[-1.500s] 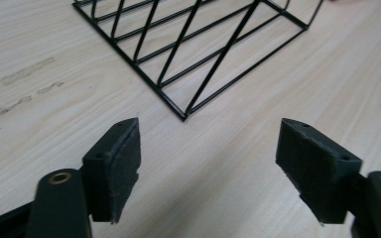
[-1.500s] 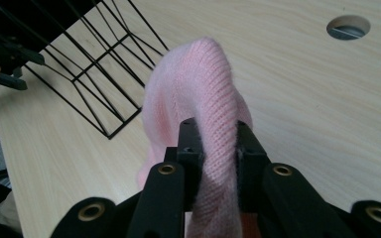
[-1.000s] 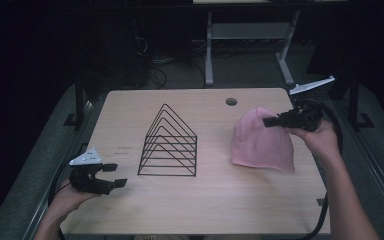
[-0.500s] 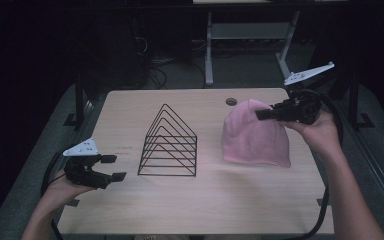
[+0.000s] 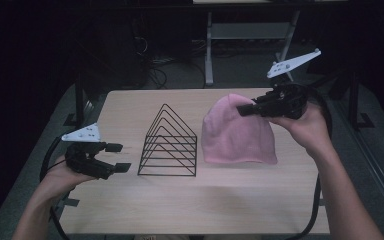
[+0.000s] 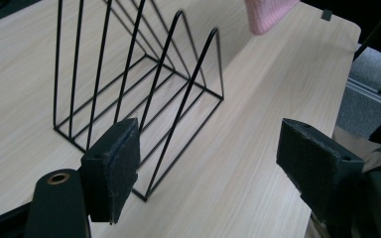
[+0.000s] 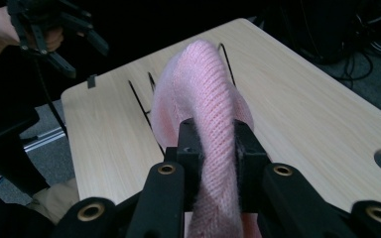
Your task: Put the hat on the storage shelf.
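Right gripper (image 5: 244, 109) clenched on crown of pink knit beanie (image 5: 237, 134), lifting it near right edge of table (image 5: 190, 200), just beside black wire rack (image 5: 169, 142) at centre; left gripper (image 5: 118, 157) jaws apart, empty, near left edge

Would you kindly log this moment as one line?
right hand-held gripper: shut on pink beanie, lifted | left hand-held gripper: open, beside wire rack
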`<state>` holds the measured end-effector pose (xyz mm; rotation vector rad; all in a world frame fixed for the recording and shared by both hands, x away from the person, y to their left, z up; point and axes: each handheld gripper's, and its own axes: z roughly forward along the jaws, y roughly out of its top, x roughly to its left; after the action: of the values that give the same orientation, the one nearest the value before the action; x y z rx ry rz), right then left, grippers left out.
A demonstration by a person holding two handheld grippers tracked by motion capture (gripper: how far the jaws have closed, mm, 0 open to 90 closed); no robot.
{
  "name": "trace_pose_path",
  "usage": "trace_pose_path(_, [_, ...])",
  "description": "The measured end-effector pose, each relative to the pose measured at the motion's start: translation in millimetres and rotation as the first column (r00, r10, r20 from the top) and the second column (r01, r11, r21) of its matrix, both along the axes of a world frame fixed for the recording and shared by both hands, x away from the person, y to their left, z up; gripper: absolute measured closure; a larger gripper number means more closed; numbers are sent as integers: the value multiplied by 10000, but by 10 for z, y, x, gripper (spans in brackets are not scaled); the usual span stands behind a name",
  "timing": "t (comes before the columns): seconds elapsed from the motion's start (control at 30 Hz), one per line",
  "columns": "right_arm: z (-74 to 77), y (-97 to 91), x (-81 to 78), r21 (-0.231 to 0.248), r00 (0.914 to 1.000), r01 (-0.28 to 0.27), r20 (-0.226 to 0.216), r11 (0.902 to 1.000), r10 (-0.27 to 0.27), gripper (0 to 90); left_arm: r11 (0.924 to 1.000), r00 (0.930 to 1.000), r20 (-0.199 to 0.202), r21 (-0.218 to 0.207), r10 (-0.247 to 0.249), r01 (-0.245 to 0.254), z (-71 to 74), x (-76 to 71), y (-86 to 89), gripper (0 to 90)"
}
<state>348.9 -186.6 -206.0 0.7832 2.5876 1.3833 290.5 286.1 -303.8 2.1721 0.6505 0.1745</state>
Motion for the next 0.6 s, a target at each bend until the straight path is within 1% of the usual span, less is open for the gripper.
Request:
trace_pose_path(0.07, [44,44,-12,22,9999,-113,46,9999,113,775,9999,9999,22,-5,-132,132,44,9,-56,252])
trace_pose_path(0.1, [74,75,-17,36,9998,-188,92,9998,188,774,9999,9999,22,-5,-132,132,44,9,-56,252])
trace_pose_path(0.13, [98,100,-24,46,9996,-232,147,9997,231,774,9996,9996,72,-5,-279,279,88,17,-108,252])
trace_pose_path(0.17, [123,125,-29,98,9994,-288,190,9995,286,774,9996,9996,72,-5,-279,279,88,17,-108,252])
trace_pose_path(0.2, [146,149,-34,124,9991,-359,243,9993,356,774,9992,9992,99,-112,-394,395,125,24,-159,252])
trace_pose_path(0.23, [146,149,-34,124,9991,-359,243,9993,356,774,9992,9992,99,-112,-394,395,125,24,-159,252])
trace_pose_path(0.27, [186,193,-46,160,9984,-482,307,9987,477,773,9987,9987,89,-101,-501,502,150,31,-209,253])
trace_pose_path(0.33, [228,245,-64,215,9973,-642,358,9977,634,773,9982,9982,93,-30,-594,595,164,38,-246,253])
trace_pose_path(0.4, [271,305,-83,173,9957,-803,467,9966,794,773,9978,9978,84,-2,-660,660,173,47,-287,253])
trace_pose_path(0.43, [271,305,-83,173,9957,-803,467,9966,794,773,9978,9978,84,-2,-660,660,173,47,-287,253])
trace_pose_path(0.53, [331,411,-103,171,9927,-1074,575,9941,1062,773,9969,9969,82,62,-784,784,189,58,-338,253])
trace_pose_path(0.57, [331,411,-103,171,9927,-1074,575,9941,1062,773,9969,9969,68,75,-789,789,196,62,-358,253])
trace_pose_path(0.6, [359,469,-110,187,9910,-1191,636,9927,1177,773,9960,9960,86,42,-891,890,213,74,-396,253])
